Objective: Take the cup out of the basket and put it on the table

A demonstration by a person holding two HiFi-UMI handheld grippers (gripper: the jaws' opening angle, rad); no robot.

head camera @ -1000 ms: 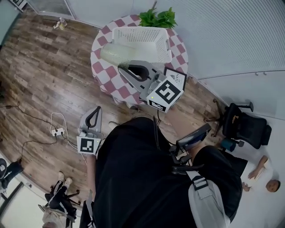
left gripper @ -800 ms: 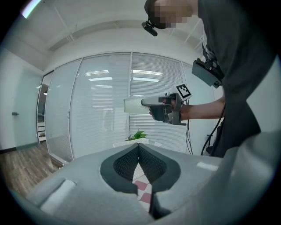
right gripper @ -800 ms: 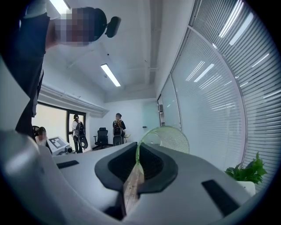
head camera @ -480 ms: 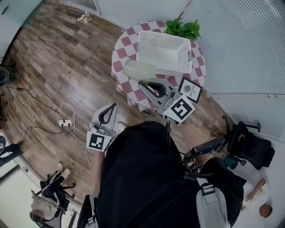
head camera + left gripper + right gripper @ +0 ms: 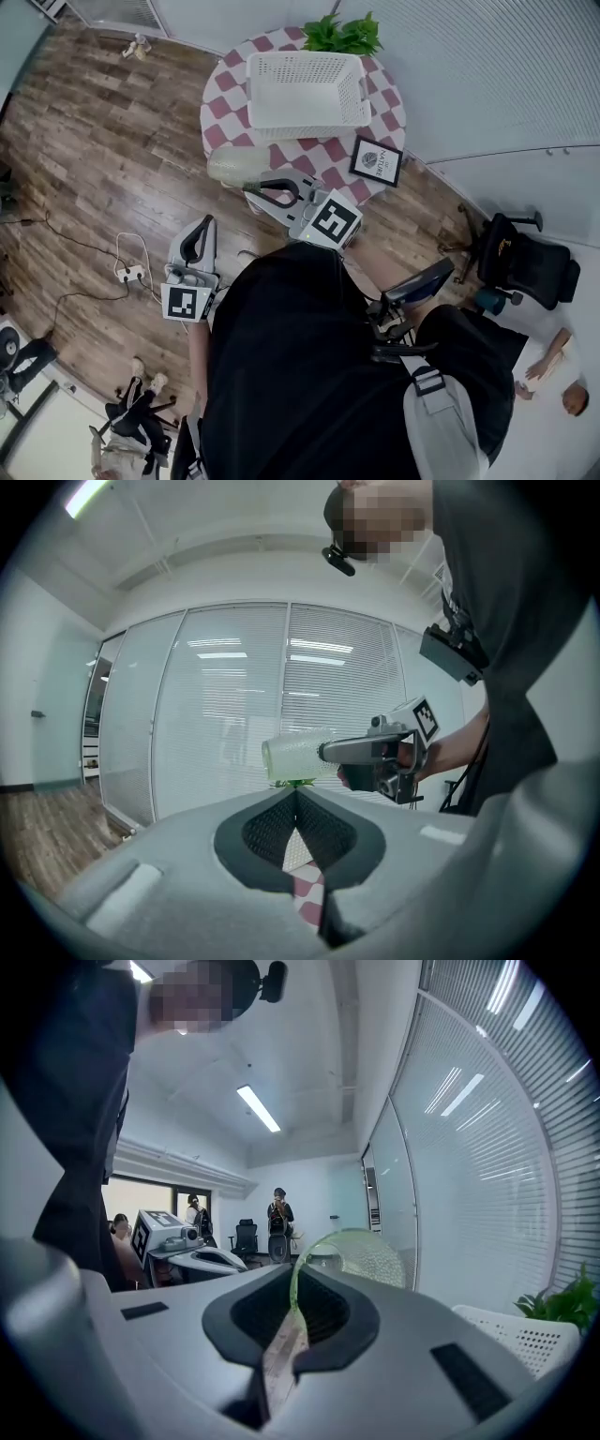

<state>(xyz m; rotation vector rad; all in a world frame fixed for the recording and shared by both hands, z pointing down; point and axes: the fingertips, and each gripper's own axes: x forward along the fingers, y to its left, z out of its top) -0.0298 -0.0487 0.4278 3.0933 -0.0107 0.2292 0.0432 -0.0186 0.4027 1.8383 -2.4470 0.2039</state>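
Cup [image 5: 233,165]: out of the basket [image 5: 309,120], held in the air on its side by the right tongs [image 5: 253,185]. From the head view it sits at the near-left rim of the round tabletop [image 5: 386,117]. I cannot tell whether it is over the checked cloth or just past the edge. It is not yet set down.

Right tongs: clamped on the cup's thin rim only, with one pad inside and one outside. Left tongs [image 5: 206,221]: pads pressed together on nothing, held low over the floor, apart from the tabletop.

Risks, as I judge them:
- A rim-only pinch on a light, flexible wall. The cup may pivot or slip free if swung or tilted, and so close to the edge it would drop to the floor.
- If let go while sideways, the cup would roll, and a round tabletop gives it little to stop against. It needs turning upright first.
- If set down too near the rim, it may overhang and tip.
- The picture frame [image 5: 376,161] stands just beside the right tongs, so a wide sweep could knock it over.

Count:
- cups: 1
- baskets: 1, nothing visible inside
- tabletops: 1
- tongs: 2
- picture frames: 1
- plants [image 5: 341,36]: 1, behind the basket
- power strips [image 5: 128,275] on the floor: 1
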